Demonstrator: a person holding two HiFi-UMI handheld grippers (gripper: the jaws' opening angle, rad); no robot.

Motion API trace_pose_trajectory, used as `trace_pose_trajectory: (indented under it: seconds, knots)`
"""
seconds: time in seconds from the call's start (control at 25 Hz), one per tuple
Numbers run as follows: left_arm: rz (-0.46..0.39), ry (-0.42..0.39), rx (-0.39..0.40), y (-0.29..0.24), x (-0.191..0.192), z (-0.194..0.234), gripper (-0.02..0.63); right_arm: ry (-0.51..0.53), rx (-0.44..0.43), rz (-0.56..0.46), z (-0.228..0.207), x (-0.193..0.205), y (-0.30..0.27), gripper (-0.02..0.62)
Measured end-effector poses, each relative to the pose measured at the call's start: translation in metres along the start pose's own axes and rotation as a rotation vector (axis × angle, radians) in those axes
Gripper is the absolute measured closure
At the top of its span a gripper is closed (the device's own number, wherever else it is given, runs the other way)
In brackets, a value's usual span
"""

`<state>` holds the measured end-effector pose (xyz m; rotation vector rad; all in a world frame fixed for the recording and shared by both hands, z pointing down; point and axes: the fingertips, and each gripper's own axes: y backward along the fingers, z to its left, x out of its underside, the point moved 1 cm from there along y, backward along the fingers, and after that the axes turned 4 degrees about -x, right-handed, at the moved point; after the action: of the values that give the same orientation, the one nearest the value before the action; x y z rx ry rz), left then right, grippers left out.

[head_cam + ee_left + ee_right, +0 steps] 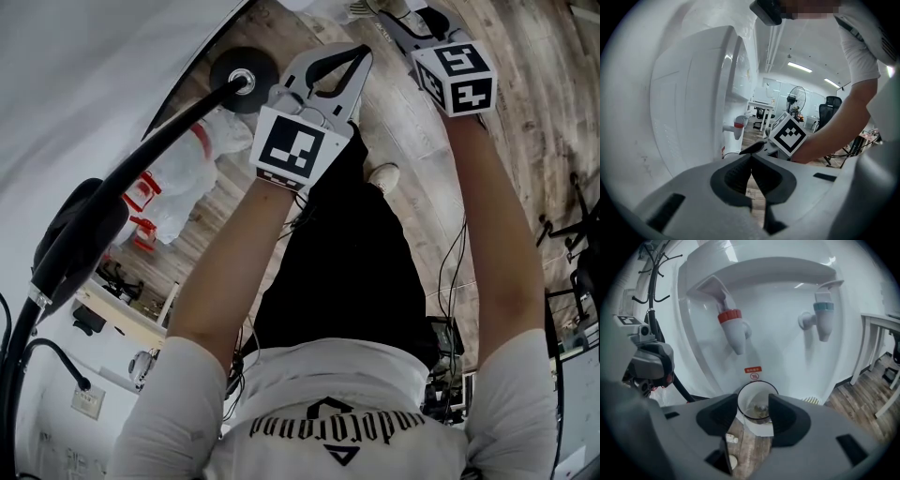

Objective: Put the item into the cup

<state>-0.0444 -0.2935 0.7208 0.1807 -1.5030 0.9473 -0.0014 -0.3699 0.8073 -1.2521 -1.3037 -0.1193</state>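
Observation:
A white paper cup stands upright in front of the water dispenser, below and between its two taps. Small brownish bits lie in its bottom. My right gripper is open, its jaws wide on either side of the cup without pressing it. In the head view the right gripper reaches toward the top edge, and the cup is hidden there. My left gripper is shut with nothing between its pads. In its own view the left gripper points past the dispenser's side toward the right gripper's marker cube.
The white water dispenser has a red tap and a blue tap. A black pole on a round base and a plastic bag stand to the left. A white table is at the right, on wood floor.

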Motion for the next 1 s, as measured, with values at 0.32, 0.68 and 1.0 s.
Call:
trace_pose_trajectory:
  seconds: [0.32,0.68,1.0]
  knots:
    - [-0.015,-0.018,-0.015,0.019,-0.024,-0.009,0.598,-0.012,0.003,-0.021,0.023,-0.014,0.037,0.38]
    - [-0.088,-0.058,-0.022,0.076,-0.111,-0.058,0.598,0.007,0.036,-0.09,0.075,-0.067,0.161,0.415]
    - [-0.148,-0.12,-0.046,0.17,-0.197,-0.146,0.598,0.058,0.05,-0.22,0.155,-0.117,0.317,0.514]
